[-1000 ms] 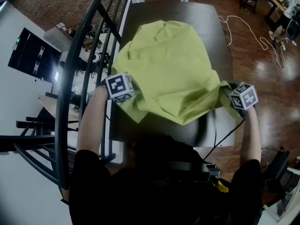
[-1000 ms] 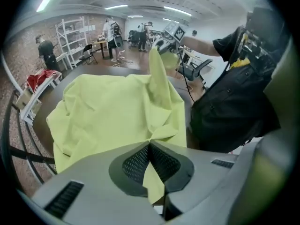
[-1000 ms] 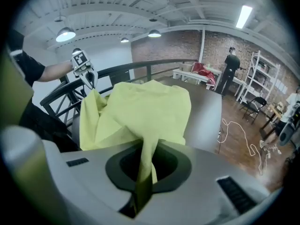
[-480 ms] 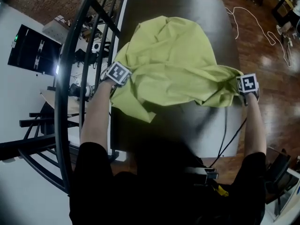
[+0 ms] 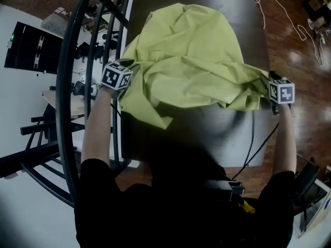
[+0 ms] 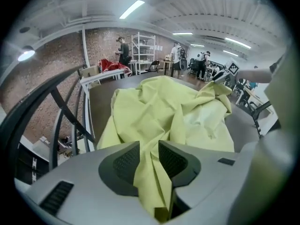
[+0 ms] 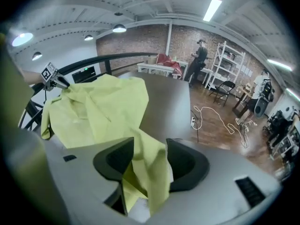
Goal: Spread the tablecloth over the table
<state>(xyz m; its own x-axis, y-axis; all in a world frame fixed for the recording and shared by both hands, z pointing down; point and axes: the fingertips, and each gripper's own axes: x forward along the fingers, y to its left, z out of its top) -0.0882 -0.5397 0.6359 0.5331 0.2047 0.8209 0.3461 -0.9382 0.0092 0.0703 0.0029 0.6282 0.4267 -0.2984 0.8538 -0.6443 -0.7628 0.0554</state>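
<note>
We are loosening both grippers on the yellow-green tablecloth (image 5: pixel 191 50), which is lying bunched over the middle of the dark desk (image 5: pixel 207 133), leaving the near part bare. The left gripper's (image 6: pixel 149 161) jaws have just been opening, with a fold hanging loose between them, and the right gripper's (image 7: pixel 150 162) jaws likewise. We are judging that the freed corners could slump, or the left edge could slide off the desk, leaving it crumpled.

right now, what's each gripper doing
left gripper: open, jaws just opened, cloth loose between them
right gripper: open, jaws just opened, cloth loose between them
</note>
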